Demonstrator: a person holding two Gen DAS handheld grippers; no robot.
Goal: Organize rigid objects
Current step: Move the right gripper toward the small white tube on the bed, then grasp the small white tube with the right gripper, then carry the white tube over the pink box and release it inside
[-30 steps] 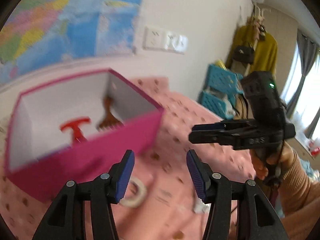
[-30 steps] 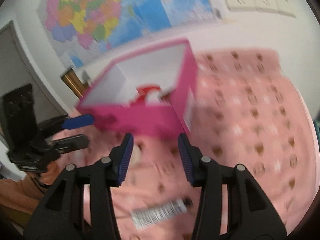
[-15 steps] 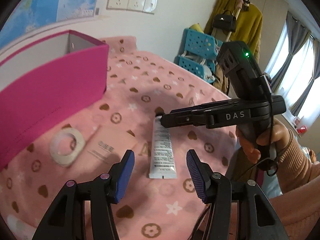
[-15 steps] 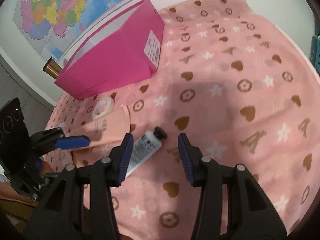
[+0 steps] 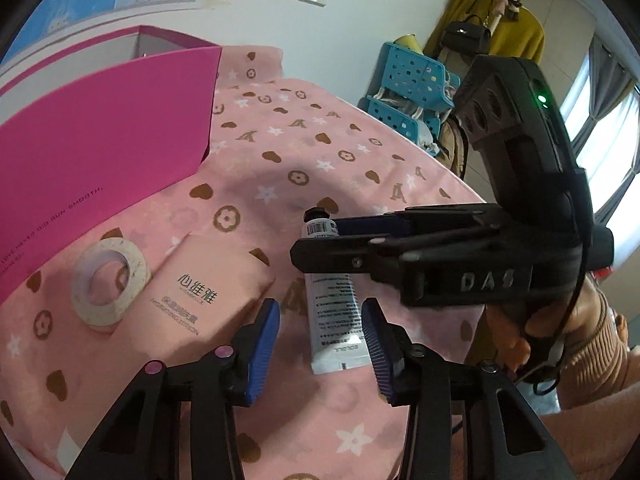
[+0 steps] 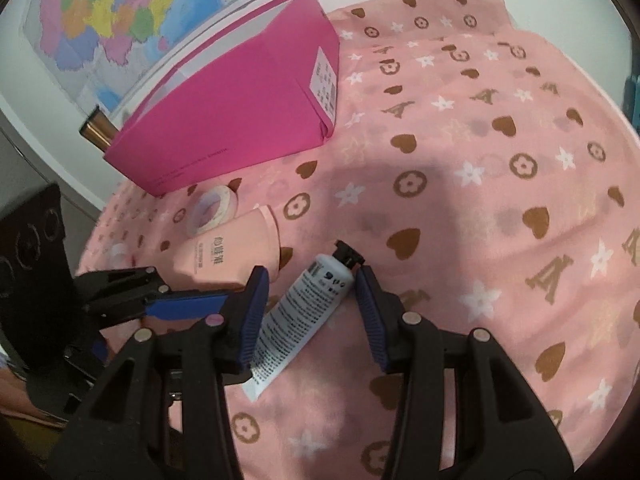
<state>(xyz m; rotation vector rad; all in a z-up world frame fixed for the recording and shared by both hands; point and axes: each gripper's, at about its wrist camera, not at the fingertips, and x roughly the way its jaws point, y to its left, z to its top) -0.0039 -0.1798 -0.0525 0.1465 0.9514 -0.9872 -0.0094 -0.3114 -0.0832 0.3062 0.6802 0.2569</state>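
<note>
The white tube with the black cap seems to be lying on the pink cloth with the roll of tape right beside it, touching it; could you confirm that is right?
Not quite. The white tube does lie on the pink cloth, but its neighbour is the peach-coloured pack. The roll of tape lies beyond that pack, apart from the tube. The right wrist view shows this.

The left gripper (image 5: 322, 336), jaws just narrowed yet clear of it, straddles the crimped end of the white tube (image 5: 334, 300), which lies on the pink cloth (image 5: 304, 152) beside the pink pouch (image 5: 212, 284) and tape roll (image 5: 108, 282), while the right gripper (image 5: 316, 240) crosses above the tube's cap end.
</note>
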